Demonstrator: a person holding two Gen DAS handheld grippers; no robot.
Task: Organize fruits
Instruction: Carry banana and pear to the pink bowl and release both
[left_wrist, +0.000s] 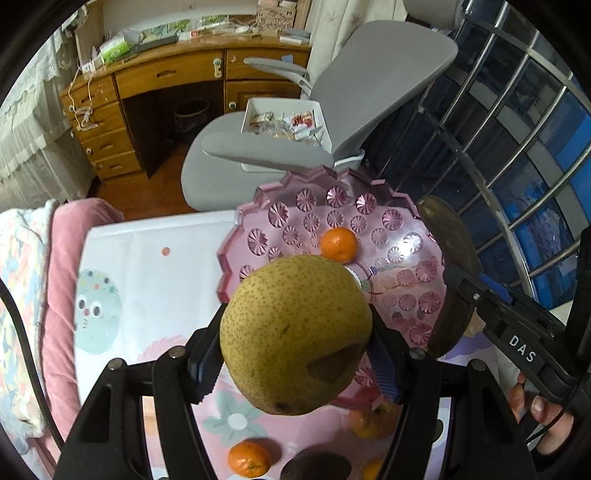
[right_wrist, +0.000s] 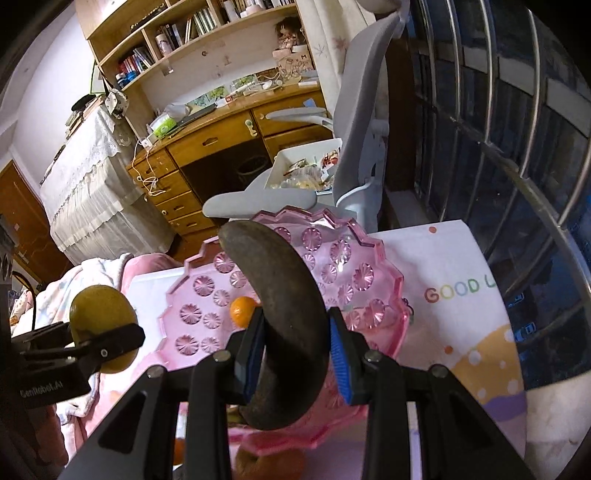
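Over the pink glass fruit plate (left_wrist: 373, 206) both pairs of tongs hang in the air, each with fruit in its grip. Left tongs (left_wrist: 295, 365) are clamped on a big speckled yellow-green pear (left_wrist: 295, 332), blue pads pressing on either side of it, and the pear sits above the near rim of the plate. Right tongs (right_wrist: 295, 354) are squeezed tight on a dark, curved, blackened banana (right_wrist: 280, 306), which arcs up over the plate. From the left wrist view that banana (left_wrist: 448, 273) hangs at the plate's right edge, and a hand (left_wrist: 543, 410) shows behind the right tool. On the plate itself, one small orange mandarin (left_wrist: 339, 244) lies near the middle, alone. Below the left tongs, off the plate, more fruit waits on the patterned cloth (left_wrist: 147, 258): a mandarin at the bottom (left_wrist: 248, 458), another orange fruit (left_wrist: 373, 421) by the plate's near rim, and a dark rounded fruit (left_wrist: 314, 467) at the frame edge. Beyond the plate stands a grey chair (left_wrist: 369, 85) carrying a white tray of packets (left_wrist: 284, 118), and a wooden desk (left_wrist: 166, 74) behind that
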